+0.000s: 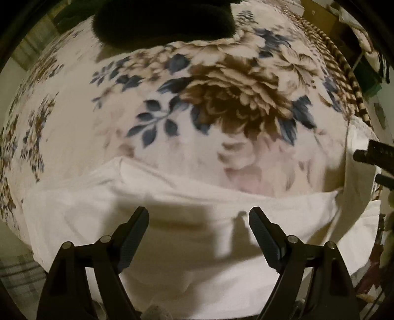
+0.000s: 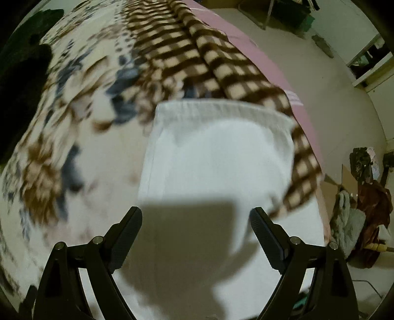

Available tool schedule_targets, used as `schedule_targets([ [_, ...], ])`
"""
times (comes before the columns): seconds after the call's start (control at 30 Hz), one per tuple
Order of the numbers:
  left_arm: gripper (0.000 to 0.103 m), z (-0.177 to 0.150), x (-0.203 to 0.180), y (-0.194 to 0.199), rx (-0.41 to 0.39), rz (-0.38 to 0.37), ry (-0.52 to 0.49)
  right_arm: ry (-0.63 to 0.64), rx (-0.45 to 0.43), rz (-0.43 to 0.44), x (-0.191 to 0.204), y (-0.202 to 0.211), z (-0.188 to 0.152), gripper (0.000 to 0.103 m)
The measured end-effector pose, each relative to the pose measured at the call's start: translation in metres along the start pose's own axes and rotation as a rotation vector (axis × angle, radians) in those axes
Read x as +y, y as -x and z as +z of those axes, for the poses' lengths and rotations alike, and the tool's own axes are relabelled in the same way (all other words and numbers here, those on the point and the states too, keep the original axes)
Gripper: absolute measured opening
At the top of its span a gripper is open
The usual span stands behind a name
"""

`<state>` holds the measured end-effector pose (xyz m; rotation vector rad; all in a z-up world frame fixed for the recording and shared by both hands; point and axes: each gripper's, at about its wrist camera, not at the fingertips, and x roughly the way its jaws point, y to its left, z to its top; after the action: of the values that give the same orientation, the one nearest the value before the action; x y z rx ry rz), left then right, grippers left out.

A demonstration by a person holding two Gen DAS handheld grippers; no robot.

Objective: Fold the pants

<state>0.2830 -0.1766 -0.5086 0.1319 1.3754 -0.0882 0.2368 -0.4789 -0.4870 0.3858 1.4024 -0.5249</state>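
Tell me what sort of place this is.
Most likely a bedroom at home: the white pants lie on a bed spread with a floral blanket and a brown checked blanket, and loose clothes are piled on the floor beside it.

**Bedroom under dim, warm light**

On my feeds a floral blanket (image 1: 209, 98) fills most of the left wrist frame, with a dark bundle (image 1: 162, 22) at top centre. In the right wrist view I see a brown checked blanket (image 2: 197, 54) running diagonally, a pink bed edge (image 2: 248, 46) beside it, pale floor (image 2: 320, 81) at right, and piled clothes (image 2: 364, 209) at lower right.
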Motion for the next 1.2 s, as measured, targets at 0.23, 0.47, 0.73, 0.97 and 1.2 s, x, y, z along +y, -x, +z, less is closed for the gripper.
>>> schedule_targets([
  [0.23,0.083,0.001,-0.002,-0.002,0.029,0.022,-0.011,0.046,0.001,-0.076,0.013,-0.002,-0.014,0.035],
  [0.47,0.083,-0.027,-0.013,0.015,0.076,-0.033,-0.037,-0.167,-0.076,-0.011,-0.07,0.065,-0.084,0.003],
  [0.73,0.083,-0.055,-0.039,0.01,0.084,0.087,-0.085,-0.222,0.023,0.25,-0.111,0.071,-0.088,0.059],
  [0.97,0.083,-0.035,-0.048,-0.009,0.049,0.197,-0.05,-0.025,0.005,0.096,0.008,0.024,-0.017,0.069],
  [1.2,0.083,-0.031,-0.045,-0.007,0.063,0.177,-0.039,0.142,-0.002,-0.139,0.057,-0.002,-0.006,0.022],
])
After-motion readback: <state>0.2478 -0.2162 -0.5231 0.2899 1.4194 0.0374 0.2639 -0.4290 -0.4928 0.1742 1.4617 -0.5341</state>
